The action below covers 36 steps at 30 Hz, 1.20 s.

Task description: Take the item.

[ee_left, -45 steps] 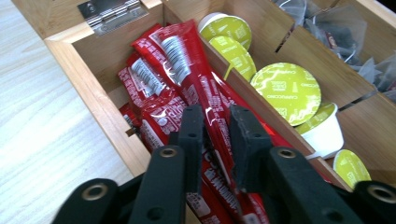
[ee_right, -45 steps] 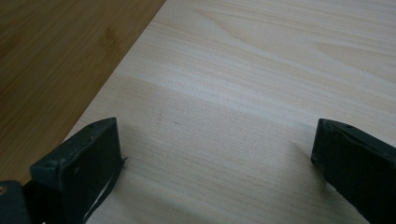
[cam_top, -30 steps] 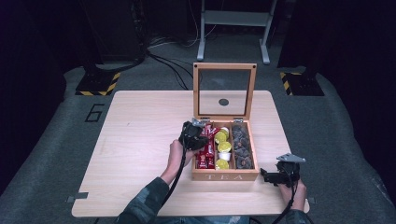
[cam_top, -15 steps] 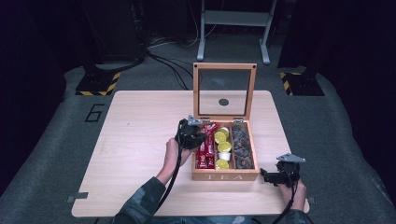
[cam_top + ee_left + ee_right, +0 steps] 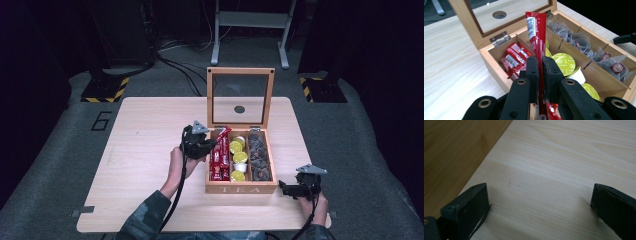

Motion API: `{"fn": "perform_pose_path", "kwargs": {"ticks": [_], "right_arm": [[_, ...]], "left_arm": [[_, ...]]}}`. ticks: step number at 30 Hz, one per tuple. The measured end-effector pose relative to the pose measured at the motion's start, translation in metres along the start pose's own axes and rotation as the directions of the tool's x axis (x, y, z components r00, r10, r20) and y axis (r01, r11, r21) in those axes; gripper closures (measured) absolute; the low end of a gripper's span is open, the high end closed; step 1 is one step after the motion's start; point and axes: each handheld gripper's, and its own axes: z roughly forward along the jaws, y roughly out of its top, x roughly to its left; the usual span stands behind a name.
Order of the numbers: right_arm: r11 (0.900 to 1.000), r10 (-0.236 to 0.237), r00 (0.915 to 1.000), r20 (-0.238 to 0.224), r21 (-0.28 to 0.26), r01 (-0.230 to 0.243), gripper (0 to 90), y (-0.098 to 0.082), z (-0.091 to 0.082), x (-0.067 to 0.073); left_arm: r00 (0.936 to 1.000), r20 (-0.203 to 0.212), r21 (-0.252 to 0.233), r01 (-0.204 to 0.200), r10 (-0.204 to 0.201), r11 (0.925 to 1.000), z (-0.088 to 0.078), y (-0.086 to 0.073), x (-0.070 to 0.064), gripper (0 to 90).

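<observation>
An open wooden tea box [image 5: 240,189] stands on the table with its glass lid [image 5: 240,97] upright. My left gripper [image 5: 207,146] hovers at the box's left edge, shut on a long red stick packet [image 5: 222,137]. In the left gripper view the packet [image 5: 536,30] stands upright between the closed jaws of my left gripper [image 5: 540,62], above more red packets [image 5: 512,58] in the left compartment. My right gripper [image 5: 282,189] rests near the box's front right corner. Its jaws stand wide apart over bare table [image 5: 539,195], with nothing between them.
The middle compartment holds yellow-lidded capsules [image 5: 564,62] and the right one holds tea bags [image 5: 616,66]. The box's wooden side [image 5: 449,145] lies just left of the right gripper. The table's front edge [image 5: 200,231] is close to both hands.
My left gripper has risen and drawn slightly away from the box, lifting the red stick packet out of the left compartment. The right gripper has stayed still.
</observation>
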Motion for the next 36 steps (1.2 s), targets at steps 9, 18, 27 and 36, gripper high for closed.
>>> {"fn": "perform_pose_path", "kwargs": {"ticks": [9, 18, 27, 36], "right_arm": [[1.000, 0.000, 1.0000, 0.000, 0.000, 0.000, 0.8, 0.000, 0.000, 0.000], [1.000, 0.000, 1.0000, 0.001, 0.000, 0.000, 0.8, 0.000, 0.000, 0.000], [1.000, 0.000, 1.0000, 0.001, 0.000, 0.000, 0.8, 0.000, 0.000, 0.000], [1.000, 0.000, 1.0000, 0.001, 0.000, 0.000, 0.8, 0.000, 0.000, 0.000]], "left_arm": [[0.9996, -0.025, -0.027, 0.012, -0.013, 0.9996, -0.019, -0.005, 0.013, 83.2], [0.9983, -0.053, -0.049, 0.020, -0.023, 0.9986, -0.034, -0.009, 0.026, 83.2], [0.9963, -0.081, -0.063, 0.023, -0.029, 0.9978, -0.045, -0.012, 0.036, 83.2], [0.9927, -0.109, -0.071, 0.046, -0.053, 0.9965, -0.052, -0.018, 0.050, 83.2]]}}
